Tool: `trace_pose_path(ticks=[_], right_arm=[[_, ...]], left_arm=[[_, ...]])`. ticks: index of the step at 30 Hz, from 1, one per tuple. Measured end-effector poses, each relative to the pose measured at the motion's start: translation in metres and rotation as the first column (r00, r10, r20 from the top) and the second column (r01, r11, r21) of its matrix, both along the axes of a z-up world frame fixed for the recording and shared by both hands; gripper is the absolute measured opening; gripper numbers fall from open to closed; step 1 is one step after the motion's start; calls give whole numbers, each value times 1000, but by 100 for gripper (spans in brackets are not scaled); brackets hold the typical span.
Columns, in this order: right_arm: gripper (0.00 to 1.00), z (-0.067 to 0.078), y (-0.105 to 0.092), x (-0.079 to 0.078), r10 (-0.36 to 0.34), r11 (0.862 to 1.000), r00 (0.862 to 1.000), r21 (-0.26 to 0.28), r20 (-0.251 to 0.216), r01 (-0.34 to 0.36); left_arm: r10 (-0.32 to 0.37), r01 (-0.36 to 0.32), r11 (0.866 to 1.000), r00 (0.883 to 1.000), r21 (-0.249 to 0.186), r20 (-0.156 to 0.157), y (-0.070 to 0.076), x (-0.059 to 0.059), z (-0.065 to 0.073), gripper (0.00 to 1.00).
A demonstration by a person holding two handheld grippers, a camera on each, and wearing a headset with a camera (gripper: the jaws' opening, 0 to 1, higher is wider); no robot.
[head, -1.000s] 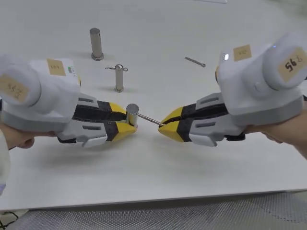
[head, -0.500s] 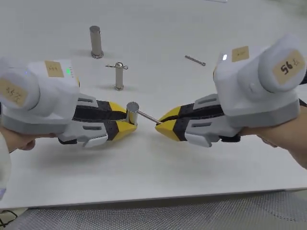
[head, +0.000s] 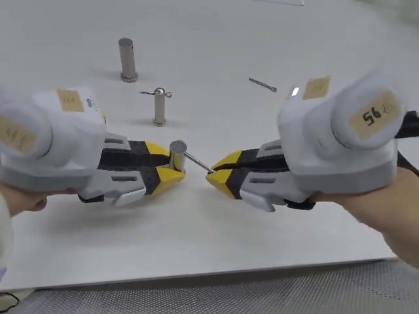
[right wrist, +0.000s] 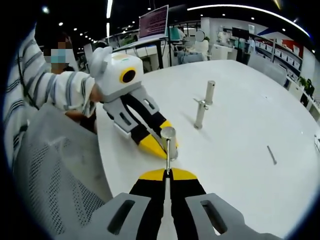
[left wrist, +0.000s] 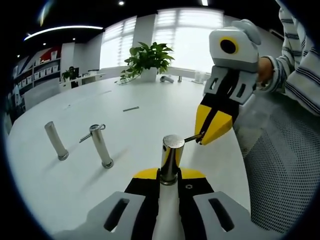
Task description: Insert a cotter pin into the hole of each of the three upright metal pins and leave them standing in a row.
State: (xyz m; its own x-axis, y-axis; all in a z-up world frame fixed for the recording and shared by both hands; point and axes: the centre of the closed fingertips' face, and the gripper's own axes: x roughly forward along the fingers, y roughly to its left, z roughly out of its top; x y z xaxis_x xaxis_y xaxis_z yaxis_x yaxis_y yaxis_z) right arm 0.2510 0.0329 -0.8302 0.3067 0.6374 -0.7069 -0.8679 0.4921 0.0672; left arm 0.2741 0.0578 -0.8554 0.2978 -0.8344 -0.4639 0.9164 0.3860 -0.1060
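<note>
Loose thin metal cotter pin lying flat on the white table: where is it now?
Head view: the loose cotter pin lies beyond the right gripper, right of the upright metal pin already fitted with a pin.

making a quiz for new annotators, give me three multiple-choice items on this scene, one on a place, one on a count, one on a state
1. Where is the loose cotter pin?
A. lying on the table
B. on the floor
C. in a tray

2. How many metal pins stand upright?
A. two
B. three
C. four

3. What is the left claw doing?
A. open, touching nothing
B. shut on the near pin
C. shut on a screwdriver

1 A: it lies flat on the white top, beyond the right claw and its held cotter pin.
2 B: near pin, middle pin and far pin.
3 B: its jaws clamp the pin's base in the left gripper view.
</note>
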Motion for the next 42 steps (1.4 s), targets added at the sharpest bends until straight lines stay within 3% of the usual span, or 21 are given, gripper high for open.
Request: trace_pose_path(ticks=[8, 12, 42], right_arm=[[3, 4, 5, 3, -37, 999, 998, -9, 47, 38], [3, 7, 9, 6, -36, 999, 997, -16, 69, 37], [4, 5, 25, 19, -102, 995, 992, 20, 70, 101]], left_arm=[[-3, 3, 1000, 1000, 14, 20, 0, 0, -1, 11], [-4, 4, 1000, 1000, 12, 15, -1, 0, -1, 11], [19, -19, 1000, 1000, 0, 11, -2, 3, -1, 11]])
